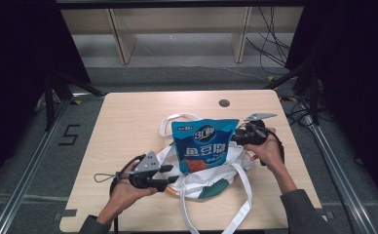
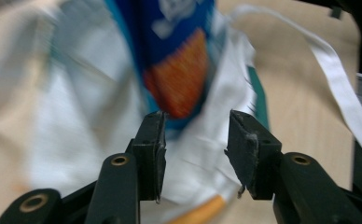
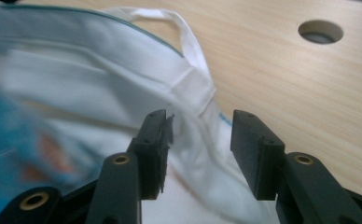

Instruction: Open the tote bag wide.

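Left fingers point(image 2: 153, 140): parted, nothing pinched between them; white cloth and the blue packet lie just ahead.
Right fingers point(image 3: 249, 149): parted too, with the bag's cloth lying in the gap but not pressed.
Left gripper point(image 1: 170, 174): low at the near left edge of the tote, jaws aimed at it.
Right gripper point(image 1: 236, 137): beside the packet's upper right corner.
Snack packet point(image 1: 204, 144): blue, stands half inside the tote's mouth, upper part showing.
Tote bag point(image 1: 211, 183): white cloth with a green patch, crumpled near the middle of the table point(image 1: 128, 126), straps trailing toward the near edge.
Handling, packet: probably light, puffy and slick; a crimped top or side seam looks the safest hold.
Handling, tote: soft and limp, likely to sag; best pinched at the rim hem or a strap.
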The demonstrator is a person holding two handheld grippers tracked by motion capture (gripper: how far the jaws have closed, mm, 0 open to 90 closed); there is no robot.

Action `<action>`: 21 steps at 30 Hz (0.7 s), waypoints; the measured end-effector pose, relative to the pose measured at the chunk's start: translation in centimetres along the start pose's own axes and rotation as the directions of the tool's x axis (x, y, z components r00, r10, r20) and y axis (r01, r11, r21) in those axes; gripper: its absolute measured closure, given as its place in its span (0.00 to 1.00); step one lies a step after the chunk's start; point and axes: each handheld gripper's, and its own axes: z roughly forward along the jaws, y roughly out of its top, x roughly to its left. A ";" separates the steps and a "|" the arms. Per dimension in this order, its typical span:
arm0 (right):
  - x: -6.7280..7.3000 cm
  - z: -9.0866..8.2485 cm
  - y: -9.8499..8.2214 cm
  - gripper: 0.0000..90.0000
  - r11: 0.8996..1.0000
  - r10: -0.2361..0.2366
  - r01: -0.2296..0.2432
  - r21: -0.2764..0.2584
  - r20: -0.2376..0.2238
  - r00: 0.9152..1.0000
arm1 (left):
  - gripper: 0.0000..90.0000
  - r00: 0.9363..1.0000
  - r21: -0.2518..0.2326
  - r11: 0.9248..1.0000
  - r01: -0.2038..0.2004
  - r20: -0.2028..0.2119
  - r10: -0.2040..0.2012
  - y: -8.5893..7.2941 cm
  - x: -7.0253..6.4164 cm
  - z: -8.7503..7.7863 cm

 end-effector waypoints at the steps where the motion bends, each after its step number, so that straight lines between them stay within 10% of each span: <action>1: 0.4 -1.3 -0.2 0.62 1.000 -0.025 0.025 0.001 0.002 1.000 | 0.63 1.000 -0.004 1.000 -0.011 -0.024 0.011 0.4 0.3 -0.1; 8: 5.0 -5.7 -2.0 0.61 0.992 -0.122 0.121 -0.015 -0.137 0.983 | 0.63 0.979 0.176 0.983 -0.061 -0.180 0.092 1.0 3.7 3.3; 16: 9.8 -3.8 -3.0 0.57 0.960 -0.266 0.279 0.016 -0.254 0.930 | 0.55 0.989 0.180 0.981 0.073 -0.139 -0.049 -1.1 7.2 5.9; 21: 11.1 -2.5 -3.1 0.51 0.948 -0.304 0.319 0.019 -0.253 0.918 | 0.60 0.993 0.223 0.974 0.029 -0.118 -0.003 -1.8 7.1 6.4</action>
